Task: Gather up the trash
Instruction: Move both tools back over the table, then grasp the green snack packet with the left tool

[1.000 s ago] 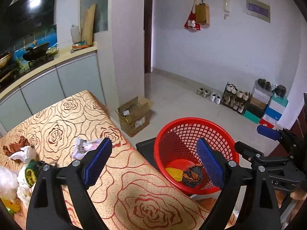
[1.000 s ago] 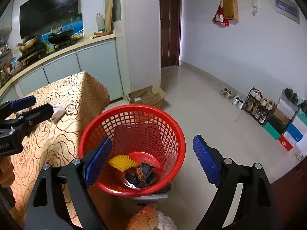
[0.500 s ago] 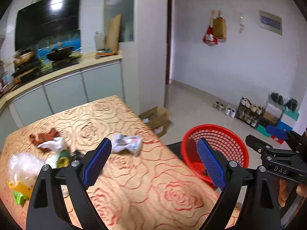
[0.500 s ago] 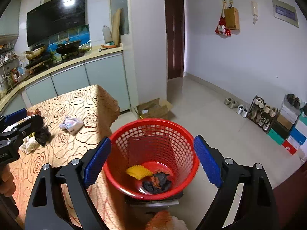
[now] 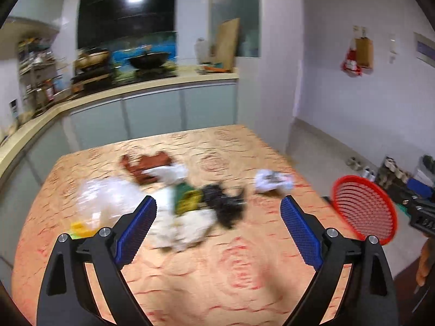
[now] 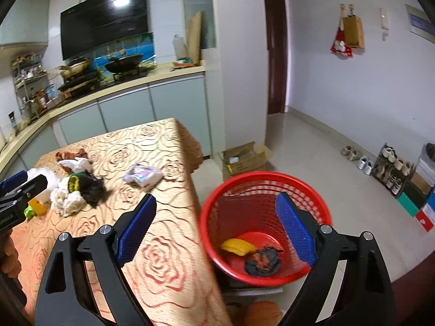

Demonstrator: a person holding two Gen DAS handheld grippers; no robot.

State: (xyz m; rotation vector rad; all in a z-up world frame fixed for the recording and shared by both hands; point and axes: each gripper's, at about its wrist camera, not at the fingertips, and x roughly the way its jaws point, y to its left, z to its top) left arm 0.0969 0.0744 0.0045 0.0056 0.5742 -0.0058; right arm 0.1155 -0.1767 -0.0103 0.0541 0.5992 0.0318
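Observation:
A heap of trash [image 5: 187, 212] lies on the rose-patterned tablecloth [image 5: 206, 266]: white crumpled paper, a green and yellow wrapper, a black scrap, a clear bag and a brown scrap. My left gripper [image 5: 218, 228] hovers open just short of the heap, nothing between its blue pads. A white wrapper [image 5: 273, 181] lies apart to the right. The red mesh basket [image 6: 265, 228] stands on the floor beside the table, holding a yellow piece [image 6: 238, 245] and a dark scrap [image 6: 262, 262]. My right gripper [image 6: 216, 228] is open and empty above the table edge and basket.
A kitchen counter [image 6: 114, 89] with a stove and pans runs behind the table. A cardboard box [image 6: 246, 159] sits on the floor by the pillar. Shoes, a shoe rack [image 6: 391, 167] and shoe boxes line the right wall. A hand [image 6: 9, 255] holds the left gripper's handle.
My left gripper swung left from the basket to face the trash heap on the table. The right gripper drew back and left, so the basket now sits right of centre.

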